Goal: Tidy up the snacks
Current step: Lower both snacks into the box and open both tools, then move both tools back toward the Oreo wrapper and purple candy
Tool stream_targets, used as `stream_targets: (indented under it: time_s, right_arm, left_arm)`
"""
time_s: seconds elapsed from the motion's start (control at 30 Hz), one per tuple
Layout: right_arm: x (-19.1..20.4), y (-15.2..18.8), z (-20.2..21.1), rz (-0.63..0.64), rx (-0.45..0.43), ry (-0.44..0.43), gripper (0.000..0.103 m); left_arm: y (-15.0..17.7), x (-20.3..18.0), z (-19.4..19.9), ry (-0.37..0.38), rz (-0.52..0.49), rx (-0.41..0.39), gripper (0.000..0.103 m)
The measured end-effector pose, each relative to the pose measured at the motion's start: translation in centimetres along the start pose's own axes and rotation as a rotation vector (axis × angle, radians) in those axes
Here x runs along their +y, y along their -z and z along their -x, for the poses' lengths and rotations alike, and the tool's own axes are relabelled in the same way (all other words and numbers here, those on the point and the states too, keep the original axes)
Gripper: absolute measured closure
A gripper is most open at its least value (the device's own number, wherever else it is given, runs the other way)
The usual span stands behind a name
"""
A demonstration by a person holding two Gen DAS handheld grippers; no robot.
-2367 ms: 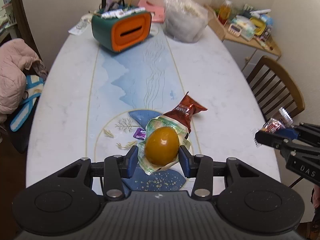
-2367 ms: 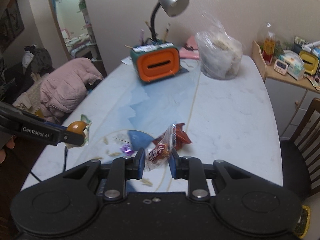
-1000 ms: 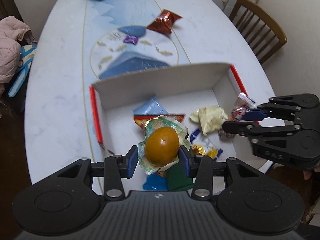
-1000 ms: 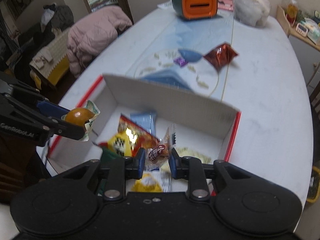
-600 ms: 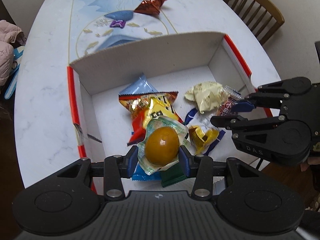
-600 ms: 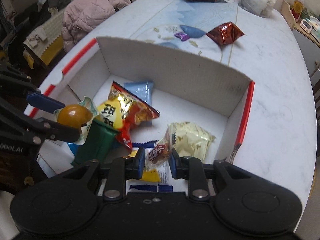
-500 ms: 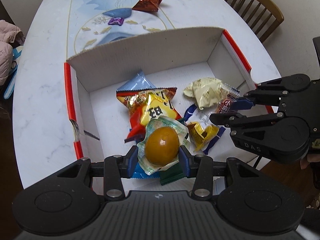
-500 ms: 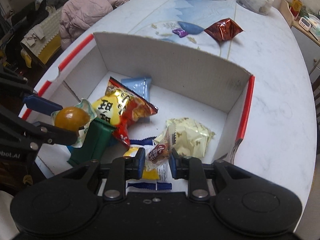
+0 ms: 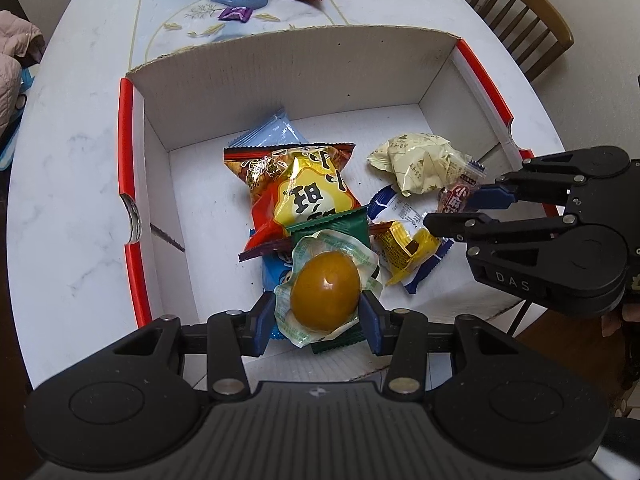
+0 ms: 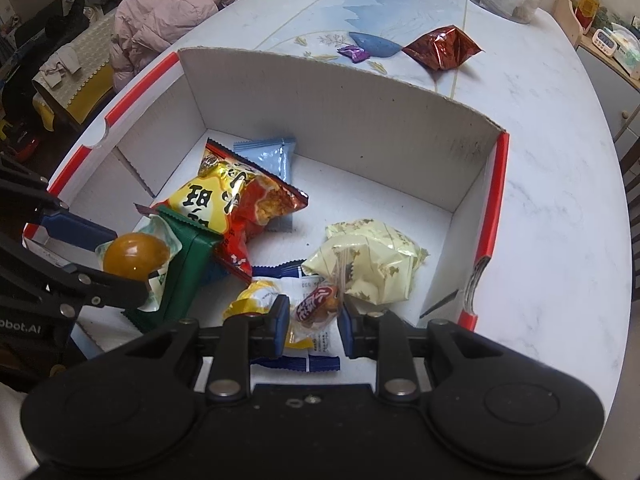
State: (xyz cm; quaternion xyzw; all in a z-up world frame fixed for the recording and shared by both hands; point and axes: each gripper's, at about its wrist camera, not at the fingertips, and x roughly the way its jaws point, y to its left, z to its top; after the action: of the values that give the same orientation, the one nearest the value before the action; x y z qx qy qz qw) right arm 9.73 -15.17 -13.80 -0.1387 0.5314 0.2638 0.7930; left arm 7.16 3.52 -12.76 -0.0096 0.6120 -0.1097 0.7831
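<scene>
Over the box (image 9: 132, 208), the left gripper (image 9: 318, 312) has its jaws just easing apart around a wrapped egg (image 9: 324, 296). Rightward, the right gripper (image 10: 312, 320) pinches a small candy (image 10: 318, 306) above the snacks.

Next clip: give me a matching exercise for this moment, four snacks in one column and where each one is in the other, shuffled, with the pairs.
Snacks:
1. packaged egg
2. small red candy
3. brown foil packet
4. pale yellow packet

Places:
A. on the table beyond the box
B. lying on the box floor
C. between the pads of the left hand-held gripper, over the box
D. between the pads of the right hand-held gripper, over the box

Pairs: 1-C, 2-D, 3-A, 4-B
</scene>
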Motion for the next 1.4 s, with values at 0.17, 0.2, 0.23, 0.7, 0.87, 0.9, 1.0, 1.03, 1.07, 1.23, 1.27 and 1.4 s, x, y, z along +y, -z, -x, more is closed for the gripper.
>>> stream_targets:
  time_s: [0.17, 0.2, 0.23, 0.7, 0.87, 0.9, 1.0, 1.03, 1.07, 1.23, 1.27, 1.4]
  right_arm:
    - [-0.3, 0.1, -0.1, -0.031, -0.001, -0.02, 0.078]
    - [-0.3, 0.1, 0.0, -0.037, -0.001, -0.024, 0.078]
    - [-0.3, 0.1, 0.0, -0.042, -0.003, -0.025, 0.078]
    - [-0.6, 0.2, 2.6, -0.078, -0.069, -0.053, 0.076]
    - [-0.6, -0.5, 5.0, -0.087, -0.132, -0.074, 0.075]
    - [-0.5, -0.7, 5.5, -0.086, -0.144, -0.076, 0.075]
    - [-0.5, -1.4, 6.8, -0.082, -0.177, -0.083, 0.074]
    - [-0.5, -1.7, 7.2, -0.082, -0.188, -0.083, 0.073]
    - [-0.6, -2.0, 7.6, -0.084, -0.196, -0.085, 0.073]
    - [-1.5, -3.9, 9.0, -0.099, -0.235, -0.091, 0.068]
    - [-1.7, -4.3, 9.3, -0.102, -0.244, -0.086, 0.068]
    - [-2.7, -5.9, 10.1, -0.118, -0.27, -0.077, 0.062]
  left_arm:
    - [0.1, 0.2, -0.1, 0.018, 0.014, -0.006, 0.057]
    - [0.1, 0.3, 0.0, 0.02, 0.016, -0.007, 0.057]
    - [0.2, 0.4, 0.0, 0.023, 0.019, -0.008, 0.057]
    - [0.3, 0.6, 3.2, 0.049, 0.015, -0.118, 0.045]
    - [0.1, 0.8, 5.4, 0.044, 0.005, -0.184, 0.041]
    - [-0.1, 0.9, 5.9, 0.042, 0.006, -0.196, 0.041]
    - [-0.7, 1.2, 7.3, 0.037, 0.013, -0.234, 0.04]
    - [-1.0, 1.4, 7.7, 0.034, 0.014, -0.247, 0.04]
    - [-1.2, 1.5, 8.2, 0.031, 0.015, -0.261, 0.039]
    - [-2.8, 2.2, 10.5, 0.012, 0.019, -0.328, 0.037]
    - [-3.2, 2.3, 10.9, 0.008, 0.02, -0.341, 0.036]
    - [-4.7, 2.8, 12.2, 0.001, 0.027, -0.387, 0.028]
